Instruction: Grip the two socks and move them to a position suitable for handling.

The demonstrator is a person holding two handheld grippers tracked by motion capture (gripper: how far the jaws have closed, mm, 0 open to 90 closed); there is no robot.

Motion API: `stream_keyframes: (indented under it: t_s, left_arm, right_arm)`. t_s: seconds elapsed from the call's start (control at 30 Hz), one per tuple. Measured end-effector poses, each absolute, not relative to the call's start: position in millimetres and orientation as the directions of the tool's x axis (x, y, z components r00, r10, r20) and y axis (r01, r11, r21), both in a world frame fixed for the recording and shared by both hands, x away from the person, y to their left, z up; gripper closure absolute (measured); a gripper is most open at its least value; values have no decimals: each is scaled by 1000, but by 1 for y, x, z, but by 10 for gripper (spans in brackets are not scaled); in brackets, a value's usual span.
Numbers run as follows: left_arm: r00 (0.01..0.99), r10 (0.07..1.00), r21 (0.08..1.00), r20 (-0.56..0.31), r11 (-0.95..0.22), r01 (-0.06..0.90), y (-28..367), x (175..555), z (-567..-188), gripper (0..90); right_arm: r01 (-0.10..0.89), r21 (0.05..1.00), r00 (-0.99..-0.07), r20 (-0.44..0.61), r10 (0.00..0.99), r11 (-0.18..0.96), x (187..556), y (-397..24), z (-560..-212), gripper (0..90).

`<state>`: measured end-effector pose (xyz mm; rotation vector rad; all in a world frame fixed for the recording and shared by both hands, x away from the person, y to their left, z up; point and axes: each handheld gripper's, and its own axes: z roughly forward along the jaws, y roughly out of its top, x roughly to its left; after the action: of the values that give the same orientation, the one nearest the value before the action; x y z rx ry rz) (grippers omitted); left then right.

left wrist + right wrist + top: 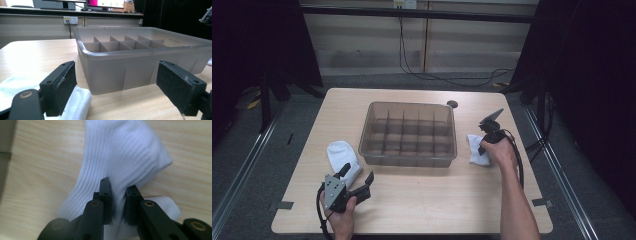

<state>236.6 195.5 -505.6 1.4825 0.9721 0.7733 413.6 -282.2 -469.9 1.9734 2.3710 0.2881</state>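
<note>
A white sock (474,142) lies on the table right of the clear divided bin (412,104). My right gripper (483,148) points down onto it, and in the right gripper view my right gripper (118,187) is shut on a pinched fold of the ribbed sock (120,150). A second white sock (340,151) lies left of the bin. My left gripper (358,172) sits open just in front of that sock, near the table's front edge. In the left gripper view my left gripper (116,72) faces the bin's wall (112,53), with the sock (77,100) under its left pad.
The bin has several small compartments, all bare. A dark round spot (452,104) marks the table behind the bin's right corner. Cables (432,75) run across the floor beyond the table.
</note>
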Motion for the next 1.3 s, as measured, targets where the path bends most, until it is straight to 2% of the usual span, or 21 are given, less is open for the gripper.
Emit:
stream_keyframes:
  t_s: [0.4,0.83,1.3]
  left_arm:
    - [446,894,989,-50,-19,149,195,237,-506,161]
    - [443,896,988,-44,-27,154,194,237,-505,161]
    - [444,894,988,-49,-22,154,194,237,-505,161]
  right_arm:
    - [961,220,-204,148,968,169,394,-289,-457,813]
    - [926,275,-308,163,937,257,362,-285,-437,816]
    - [873,254,-457,127,880,417,314,-251,-418,816]
